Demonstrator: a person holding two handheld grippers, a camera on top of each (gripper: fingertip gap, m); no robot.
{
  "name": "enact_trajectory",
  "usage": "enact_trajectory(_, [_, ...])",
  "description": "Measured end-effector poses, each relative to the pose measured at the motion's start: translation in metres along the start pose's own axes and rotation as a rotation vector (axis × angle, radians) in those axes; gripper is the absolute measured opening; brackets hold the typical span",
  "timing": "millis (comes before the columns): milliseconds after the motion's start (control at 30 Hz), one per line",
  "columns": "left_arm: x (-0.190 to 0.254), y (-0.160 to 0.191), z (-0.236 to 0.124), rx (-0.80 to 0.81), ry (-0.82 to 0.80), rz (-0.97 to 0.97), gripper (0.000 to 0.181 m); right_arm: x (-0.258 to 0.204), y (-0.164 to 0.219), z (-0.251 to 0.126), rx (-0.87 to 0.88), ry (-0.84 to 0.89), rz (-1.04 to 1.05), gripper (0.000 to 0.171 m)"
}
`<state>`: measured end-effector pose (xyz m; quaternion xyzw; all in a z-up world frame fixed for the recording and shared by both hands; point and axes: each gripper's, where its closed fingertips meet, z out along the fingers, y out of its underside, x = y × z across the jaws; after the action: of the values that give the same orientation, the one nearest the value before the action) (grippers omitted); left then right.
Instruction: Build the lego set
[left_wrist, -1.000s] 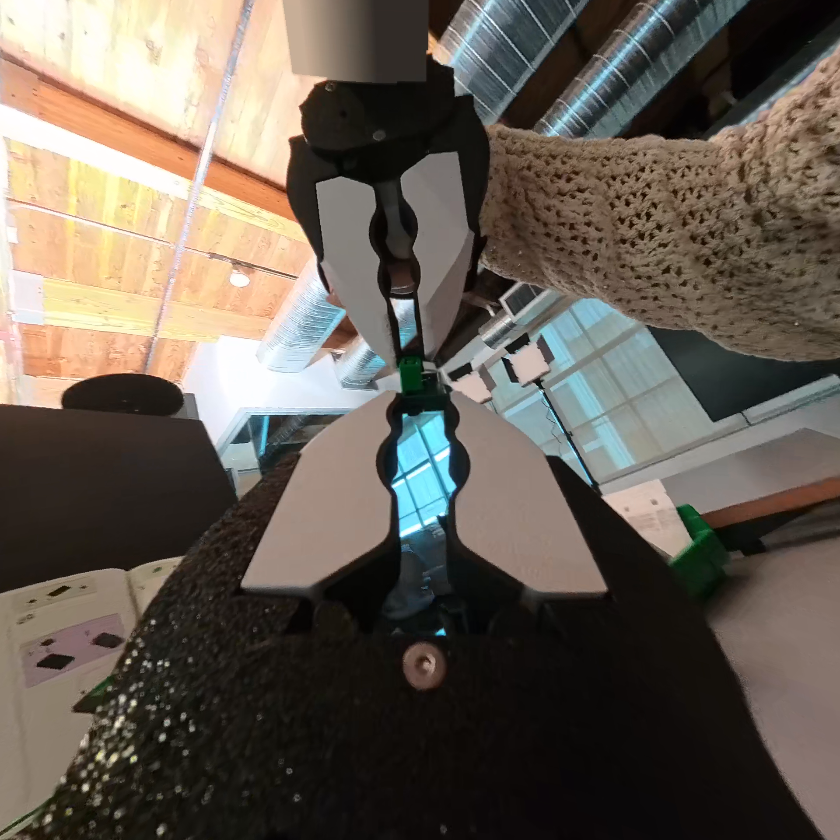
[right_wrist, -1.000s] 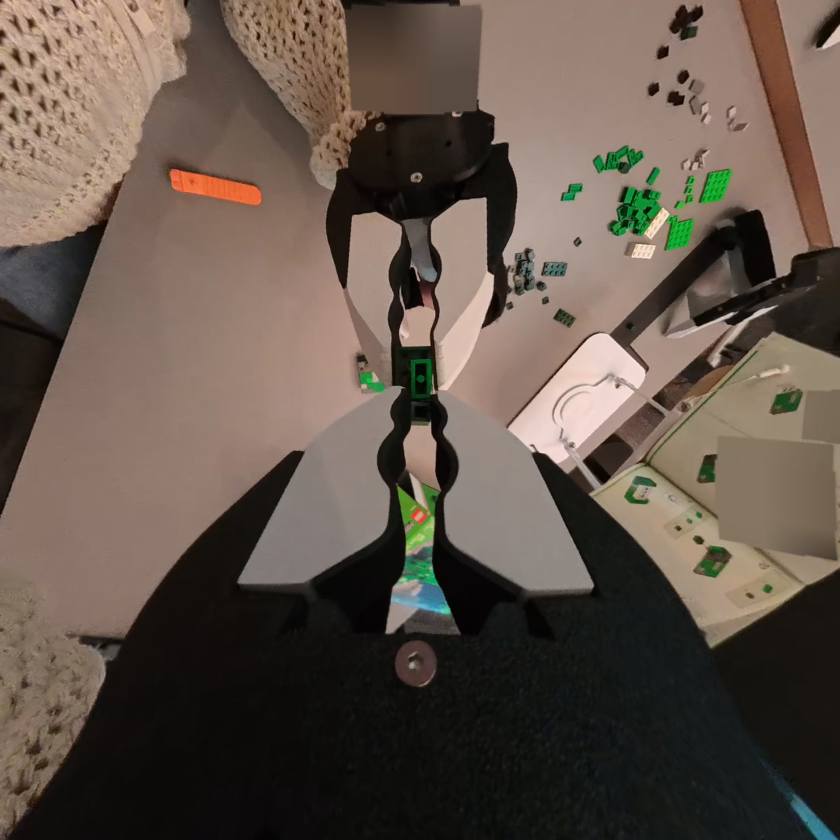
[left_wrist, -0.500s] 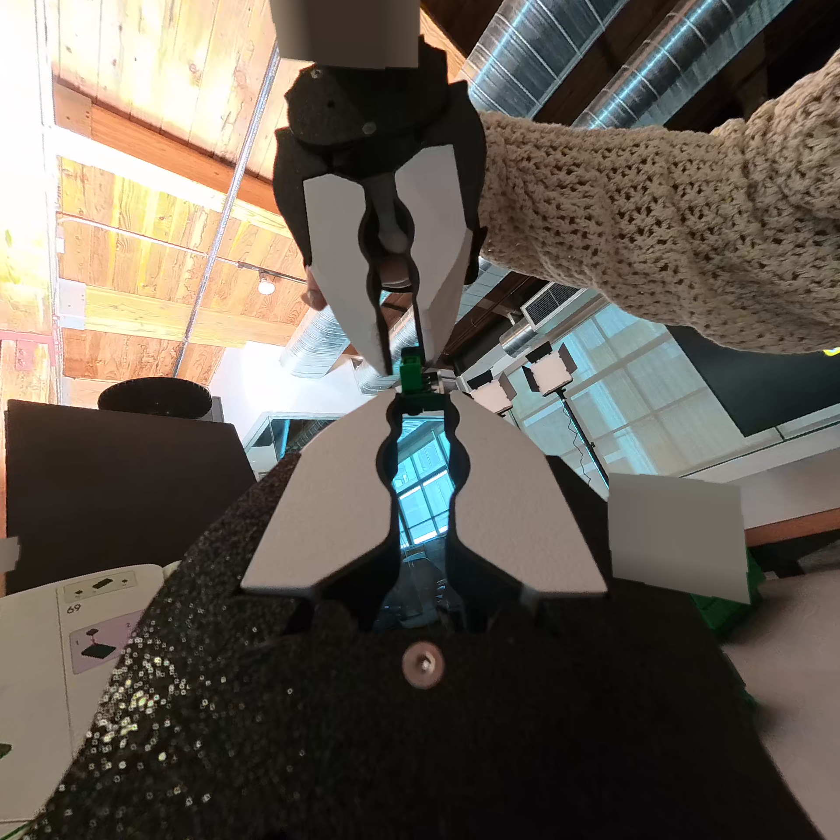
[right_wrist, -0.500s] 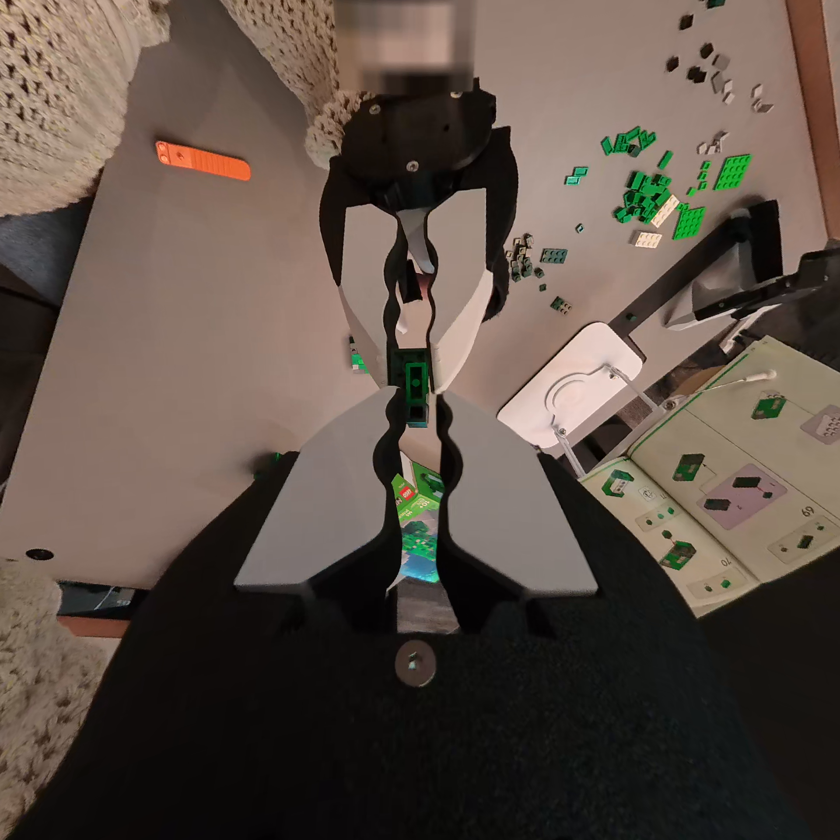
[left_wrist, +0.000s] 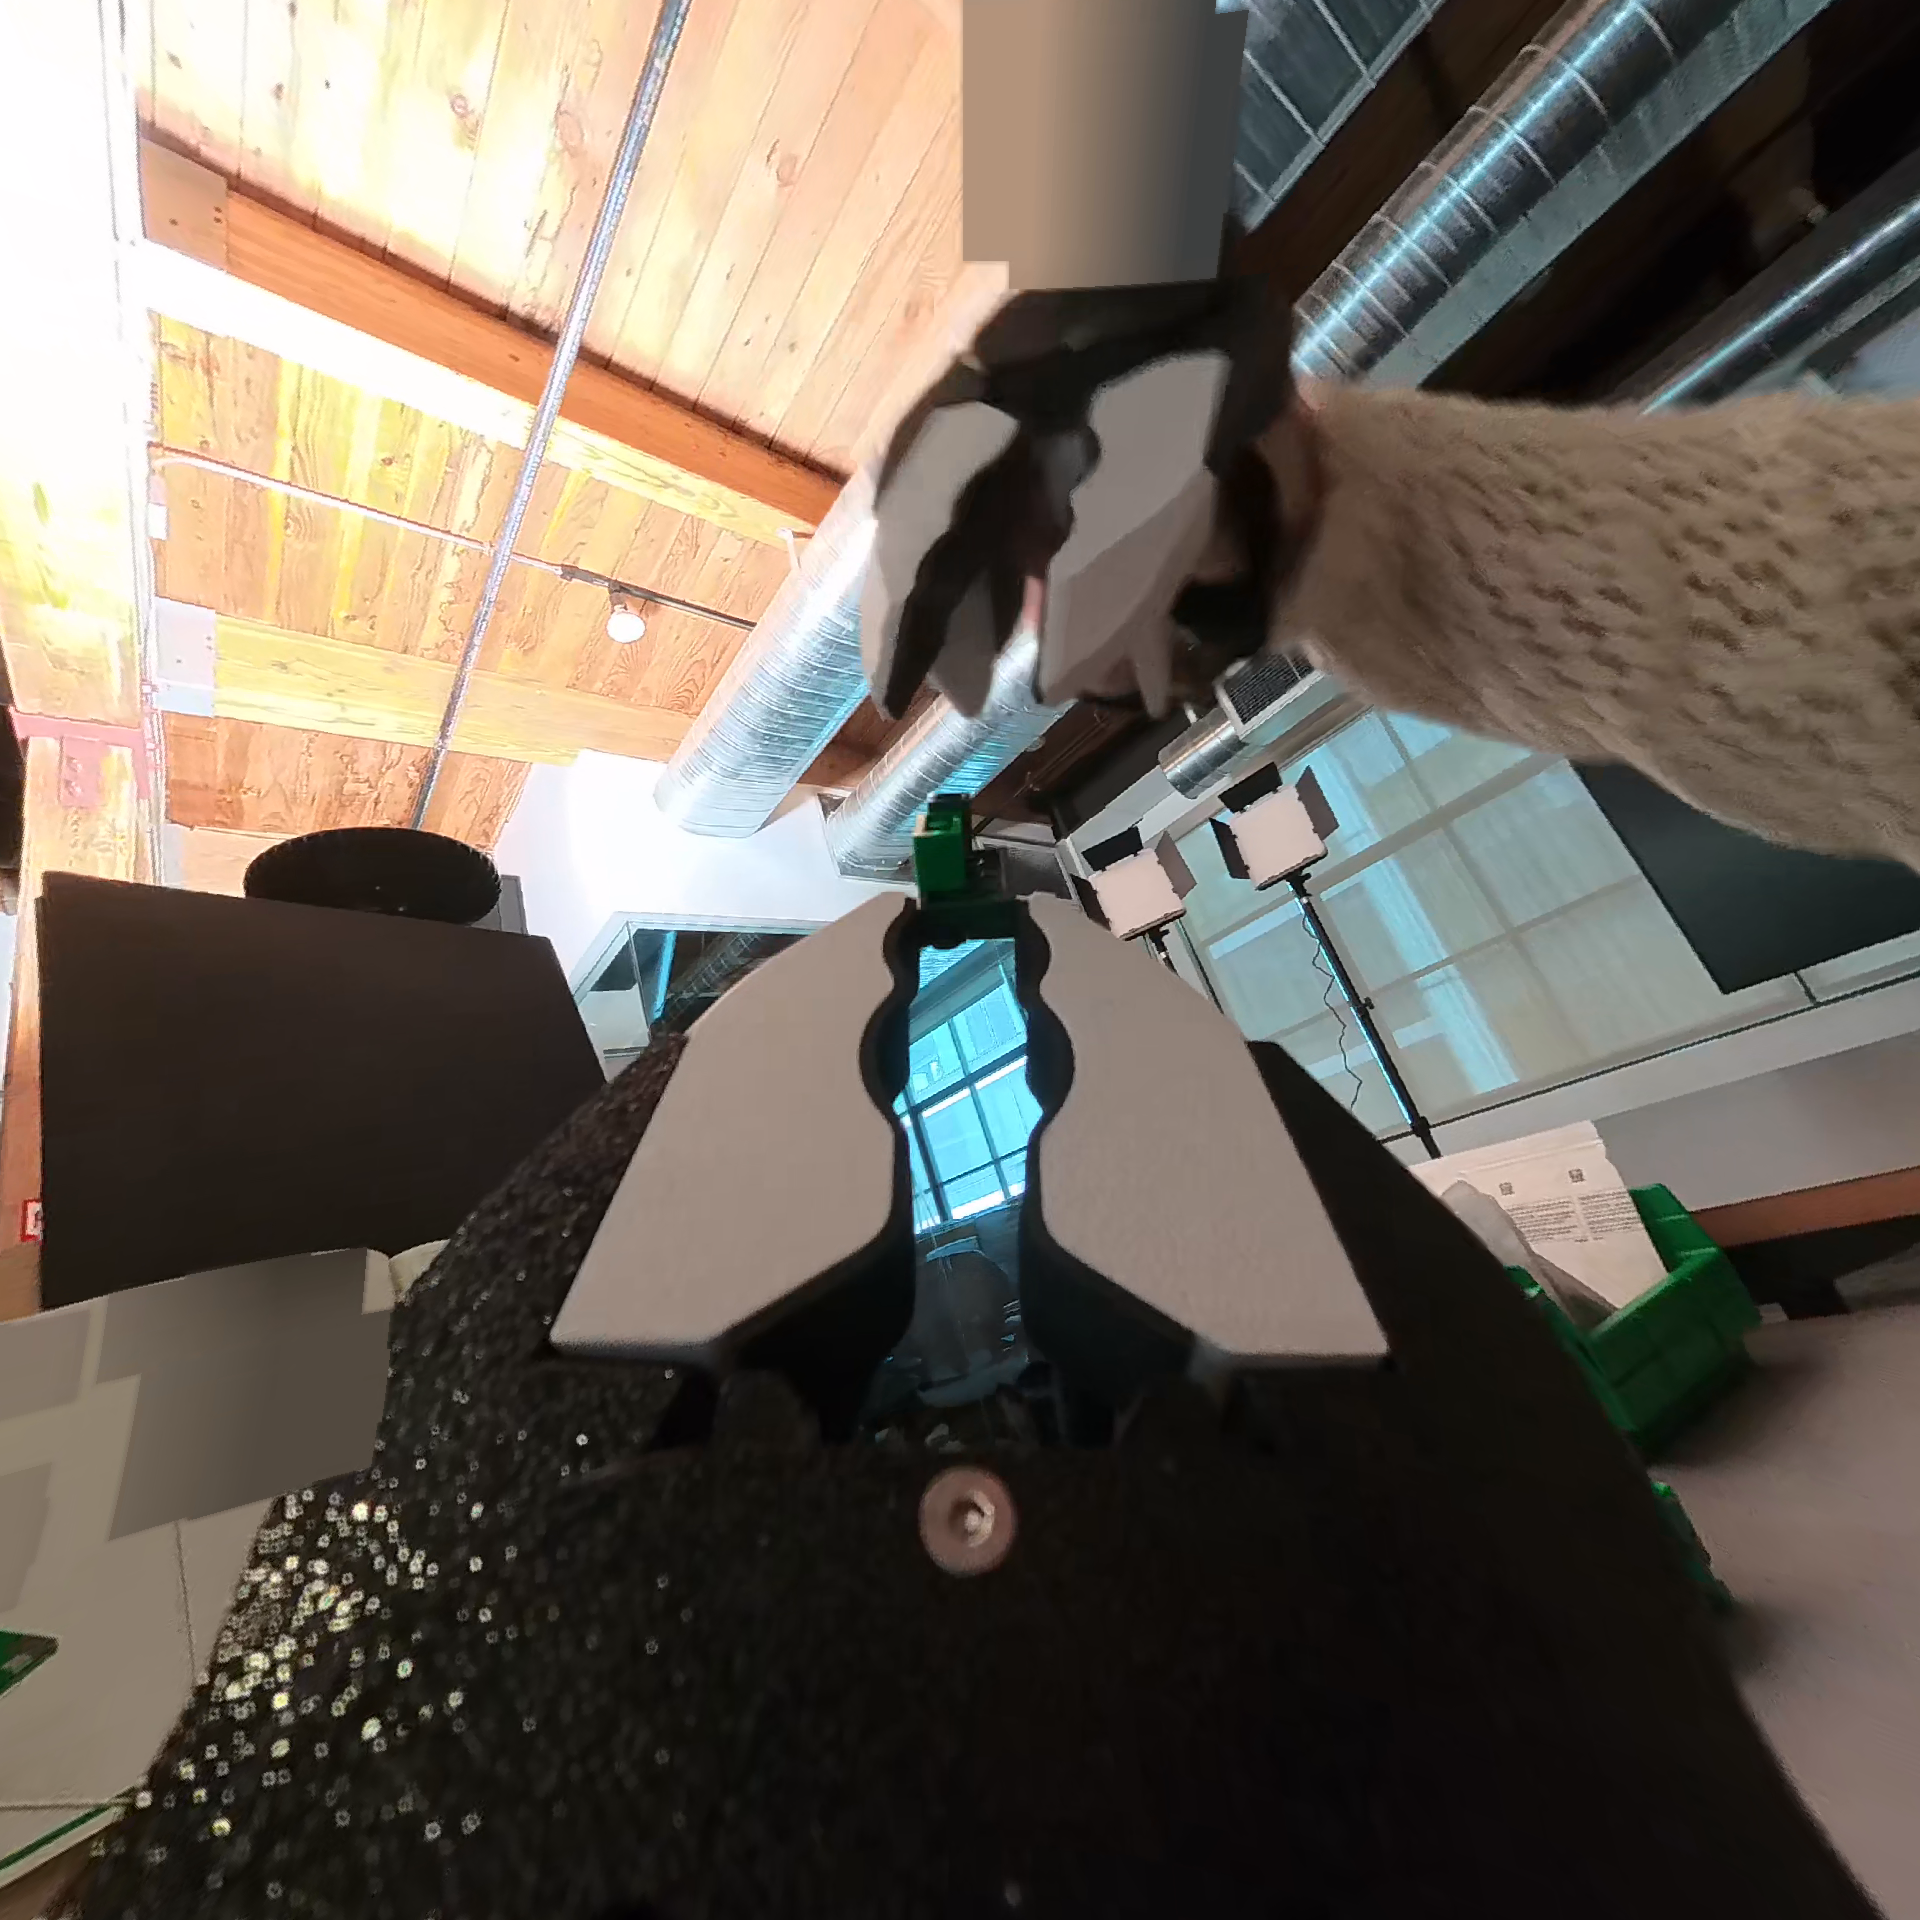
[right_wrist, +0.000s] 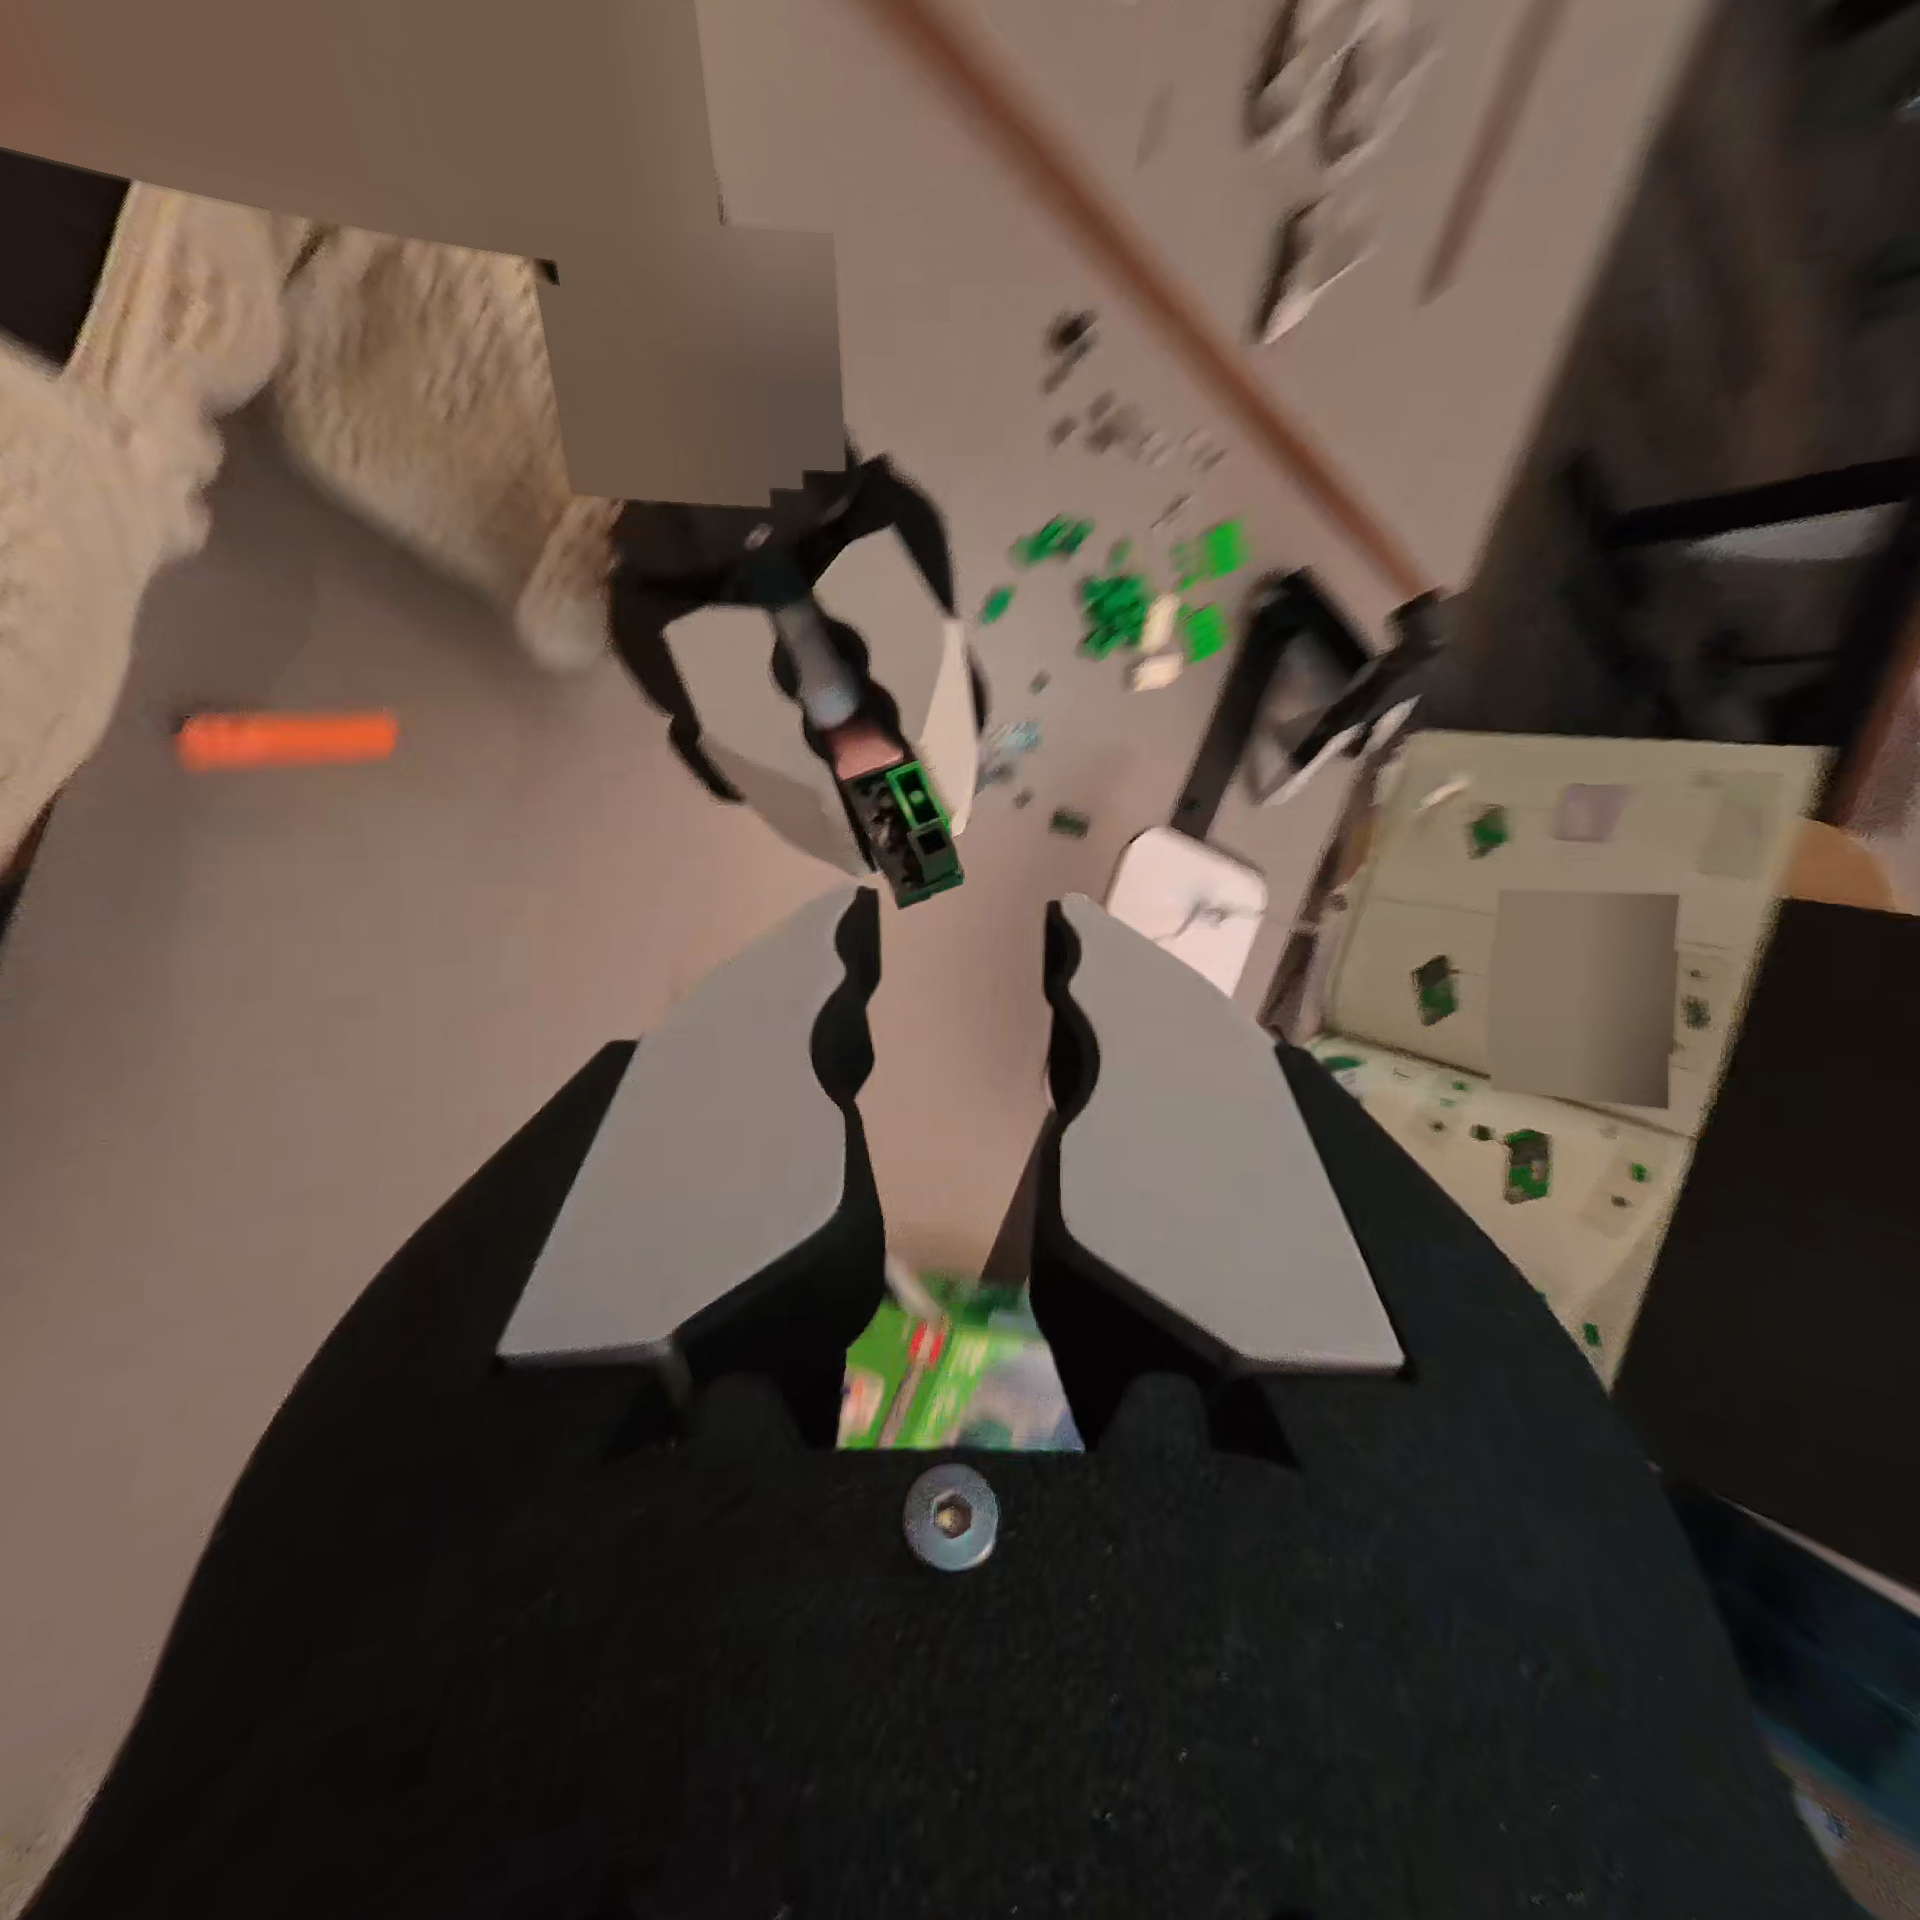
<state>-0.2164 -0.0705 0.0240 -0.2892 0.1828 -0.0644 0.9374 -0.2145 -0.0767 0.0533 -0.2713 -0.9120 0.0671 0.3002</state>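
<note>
Your left gripper (left_wrist: 961, 914) pinches a small lego build (left_wrist: 951, 862) at the very tips of its jaws, held up in the air well above the surface (right_wrist: 364, 987). The build is a short stack of bright green and dark green bricks. From the right wrist view its underside (right_wrist: 909, 831) faces you: a dark hollow half beside a bright green half with one round stud hole. Your right gripper (right_wrist: 961, 909) has its jaws spread with nothing between them, its tips just near the build but apart from it. On the surface, far right, lies a scatter of loose green bricks (right_wrist: 1132, 608); an orange bar (right_wrist: 286, 740) lies to the left, and an open booklet (right_wrist: 1558, 987) to the right.
</note>
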Motion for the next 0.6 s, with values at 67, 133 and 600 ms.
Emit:
enact_trajectory(67, [-0.003,-0.002,0.001,0.001,-0.006,-0.014,0.018,0.001,0.003,0.0,0.052,0.13,-0.039,0.035])
enact_trajectory(133, [-0.005,-0.004,0.001,0.002,-0.011,-0.033,0.018,0.009,0.011,0.002,-0.002,0.337,-0.178,0.044])
enact_trajectory(600, [-0.012,-0.008,0.003,0.017,-0.016,-0.18,0.017,0.024,-0.001,0.021,-0.395,0.964,-0.934,0.052])
